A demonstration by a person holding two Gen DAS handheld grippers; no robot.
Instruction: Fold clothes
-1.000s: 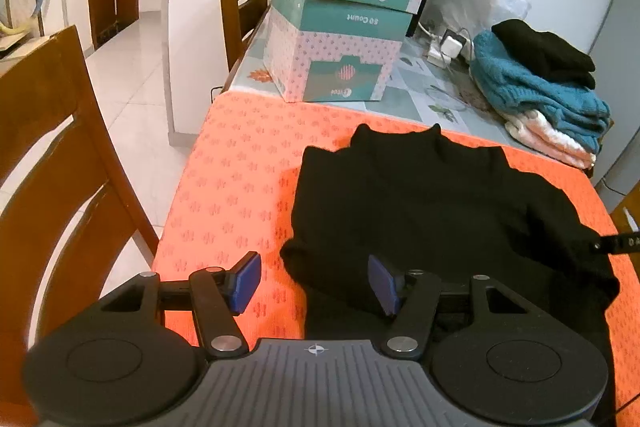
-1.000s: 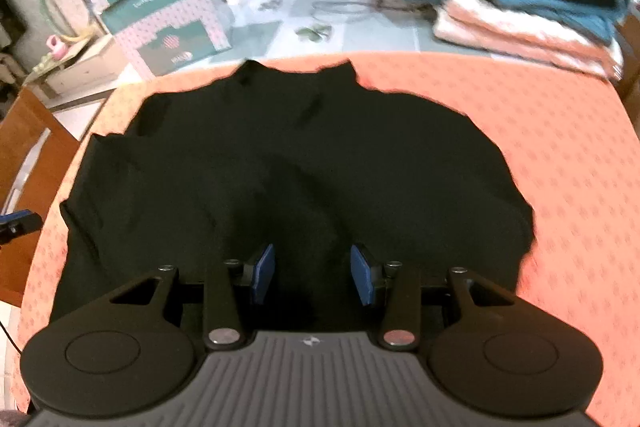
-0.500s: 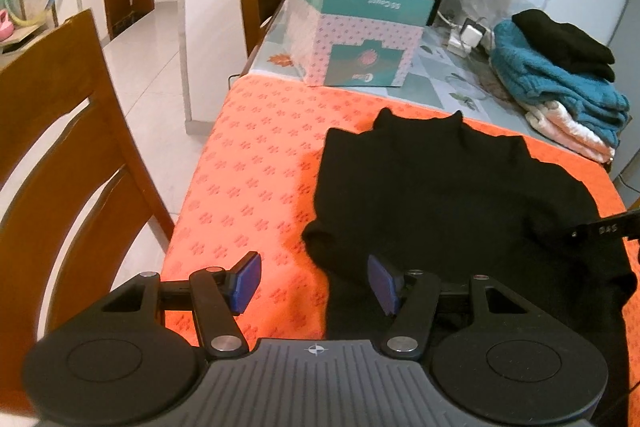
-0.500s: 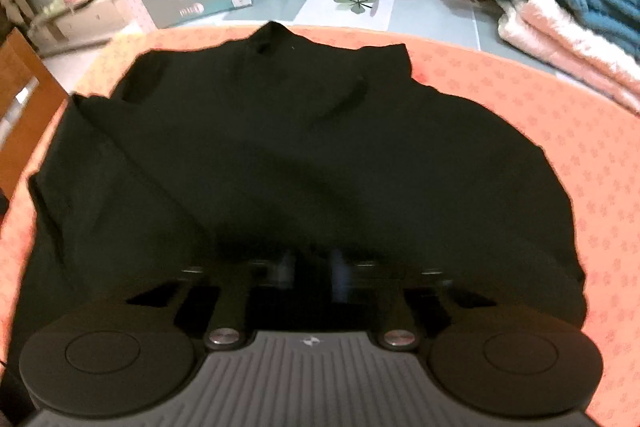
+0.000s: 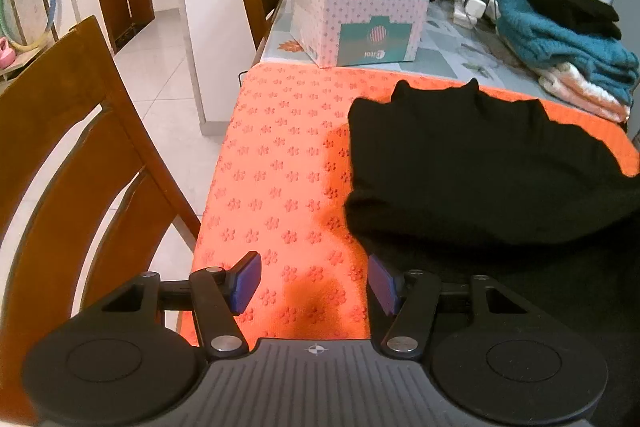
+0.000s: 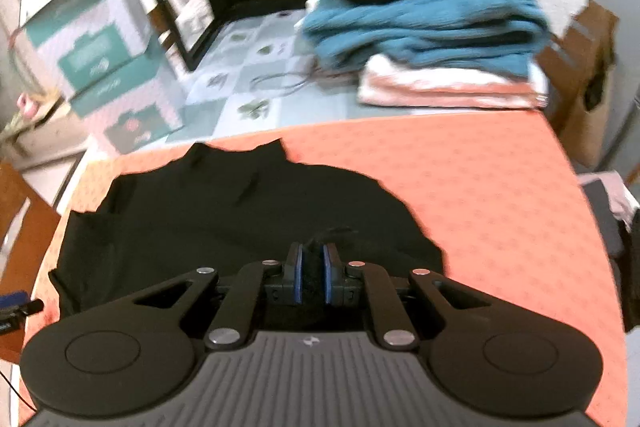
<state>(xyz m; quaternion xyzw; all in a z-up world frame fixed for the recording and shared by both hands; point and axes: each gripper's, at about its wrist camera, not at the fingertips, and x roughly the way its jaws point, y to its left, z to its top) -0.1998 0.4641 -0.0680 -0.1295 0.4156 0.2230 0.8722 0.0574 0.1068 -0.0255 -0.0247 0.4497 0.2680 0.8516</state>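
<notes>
My right gripper [image 6: 312, 277] pinches the black sweater [image 6: 224, 219] hem thinly (left gripper [image 5: 314, 283] gaping, empty), so I risk it slipping out mid-fold.

The table [image 5: 436, 39] is covered at its near end by an orange mat [image 5: 280, 167] (patterned with small flowers), on which a black sweater [image 5: 472, 163] is spread. Beyond the mat, stacked teal boxes [image 5: 360, 11], a white charger [image 5: 474, 5] and a pile of folded clothes [image 5: 568, 47] are seen on the leaf-printed tablecloth [image 6: 256, 83].
</notes>
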